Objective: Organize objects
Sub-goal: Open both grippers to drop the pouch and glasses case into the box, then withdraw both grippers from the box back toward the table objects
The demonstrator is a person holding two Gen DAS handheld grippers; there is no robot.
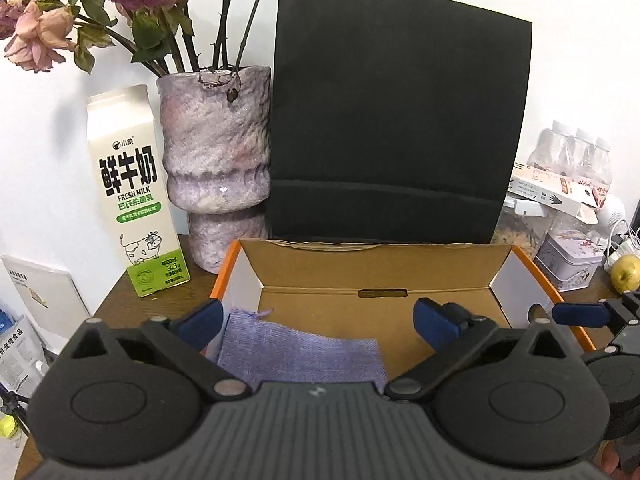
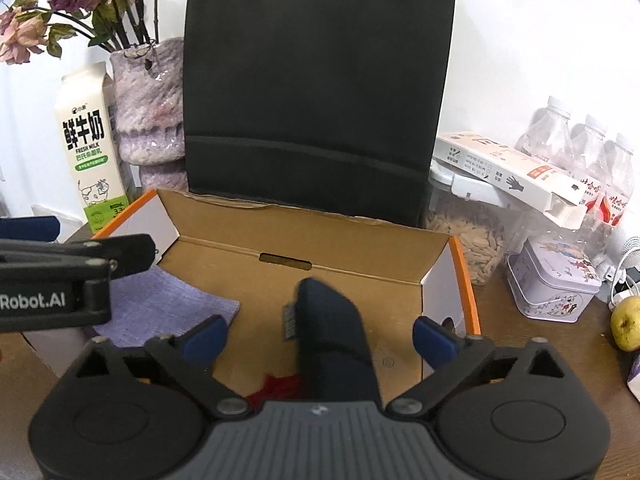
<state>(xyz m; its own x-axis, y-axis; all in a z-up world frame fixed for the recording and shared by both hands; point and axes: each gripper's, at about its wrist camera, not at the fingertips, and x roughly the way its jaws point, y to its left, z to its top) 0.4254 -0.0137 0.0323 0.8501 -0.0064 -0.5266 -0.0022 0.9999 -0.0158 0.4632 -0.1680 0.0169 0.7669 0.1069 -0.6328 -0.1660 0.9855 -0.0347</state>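
A plain white wall (image 1: 580, 60) runs behind everything, evenly lit with only soft shadows. Below it a dark brown wooden table (image 1: 120, 300) stretches across, its surface showing at both ends. White cables (image 2: 624, 276) trail along the wall at the far right.

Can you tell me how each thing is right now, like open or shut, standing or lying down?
Left tongs: open, empty.
Right tongs: open, empty.
Box: open.
Purple cloth: lying flat in box.
Dark sock: lying in box.
Milk carton: upright, shut.
Black bag: standing.
Tin: lid on.
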